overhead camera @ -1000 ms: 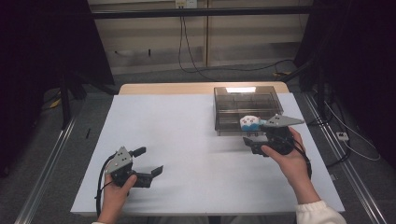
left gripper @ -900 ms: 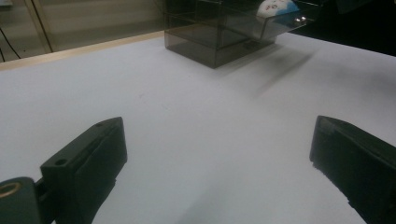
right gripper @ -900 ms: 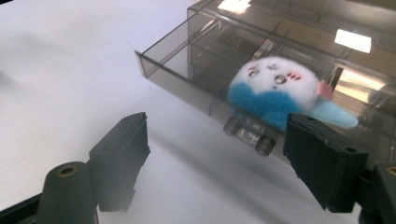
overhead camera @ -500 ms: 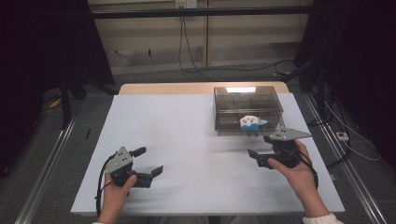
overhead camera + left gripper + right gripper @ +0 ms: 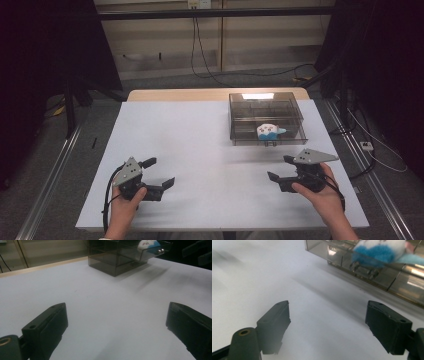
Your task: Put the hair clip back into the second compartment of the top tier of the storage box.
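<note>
Both grippers' fingers spread — toy (image 5: 268, 131) in drawer (image 5: 270, 133)

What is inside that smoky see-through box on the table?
A white and blue soft toy lies in the open drawer of the box. The other compartments look empty, though the tinted plastic hides details.

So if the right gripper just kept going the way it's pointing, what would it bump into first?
Probably the clear box. In the right gripper view, the right gripper is open and aims across bare table towards the box's front, where the plush toy sits. Nothing else lies between, though depth is hard to judge.
</note>
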